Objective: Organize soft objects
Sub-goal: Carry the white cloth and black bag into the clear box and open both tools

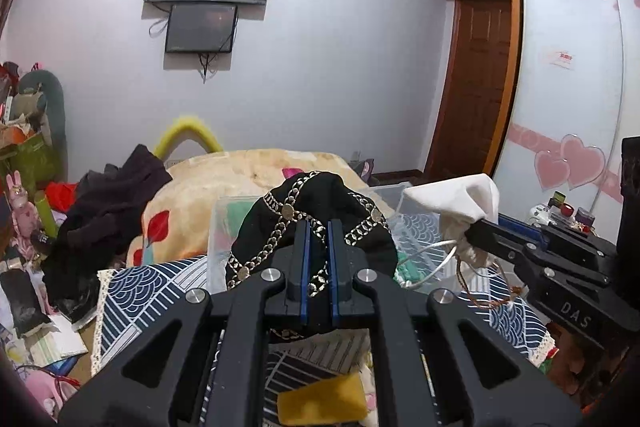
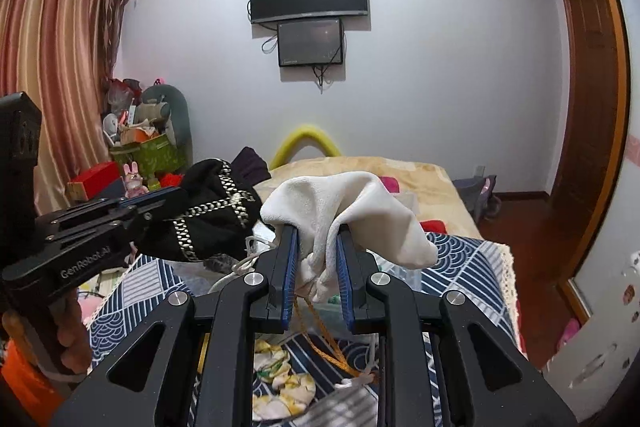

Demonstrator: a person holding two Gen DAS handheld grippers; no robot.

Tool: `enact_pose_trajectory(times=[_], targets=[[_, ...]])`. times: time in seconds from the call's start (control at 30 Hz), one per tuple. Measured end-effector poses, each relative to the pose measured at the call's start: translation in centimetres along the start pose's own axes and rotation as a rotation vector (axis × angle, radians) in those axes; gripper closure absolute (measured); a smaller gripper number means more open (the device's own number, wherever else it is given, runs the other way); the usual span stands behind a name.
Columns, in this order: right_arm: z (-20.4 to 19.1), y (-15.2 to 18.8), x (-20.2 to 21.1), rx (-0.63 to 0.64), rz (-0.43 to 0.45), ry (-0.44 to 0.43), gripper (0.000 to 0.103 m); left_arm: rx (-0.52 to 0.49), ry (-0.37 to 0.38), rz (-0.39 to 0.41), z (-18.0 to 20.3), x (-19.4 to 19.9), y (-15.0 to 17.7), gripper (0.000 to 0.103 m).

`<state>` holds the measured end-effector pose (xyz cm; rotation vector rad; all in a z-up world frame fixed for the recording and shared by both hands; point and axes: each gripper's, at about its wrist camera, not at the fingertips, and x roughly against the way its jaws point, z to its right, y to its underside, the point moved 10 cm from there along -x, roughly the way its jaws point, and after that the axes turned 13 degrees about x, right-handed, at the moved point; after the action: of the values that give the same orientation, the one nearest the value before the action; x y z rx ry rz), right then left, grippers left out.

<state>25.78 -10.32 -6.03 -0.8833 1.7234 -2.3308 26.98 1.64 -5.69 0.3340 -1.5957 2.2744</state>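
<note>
Two pouches aloft, bin just beyond.
Left gripper (image 1: 317,227) pinches black pouch (image 1: 312,219); right gripper (image 2: 318,239) clamps white pouch (image 2: 344,211); clear bin (image 1: 224,227) lies below, slightly far.

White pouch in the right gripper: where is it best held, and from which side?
At its gathered neck, where the right gripper pinches the white pouch now, coming from the drawstring end. The neck is bunched narrow; the body above is loose and floppy.
</note>
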Motion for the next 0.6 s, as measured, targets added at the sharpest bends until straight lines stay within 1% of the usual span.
enact_pose_trajectory(times=[0.3,0.47,0.6], targets=[[-0.4,1.9,-3.8,-0.006,-0.095,-0.026,0.086,0.065,-0.013,-0.106,-1.9,-5.5,0.9,0.096],[-0.8,3.4,-6.0,-0.020,-0.168,-0.048,0.086,0.069,-0.029,-0.159,-2.5,-7.5,2.2,0.096],[-1.1,4.4,-6.8,-0.015,-0.206,-0.051,0.086,0.072,-0.027,-0.173,-2.7,-7.9,2.8,0.095]])
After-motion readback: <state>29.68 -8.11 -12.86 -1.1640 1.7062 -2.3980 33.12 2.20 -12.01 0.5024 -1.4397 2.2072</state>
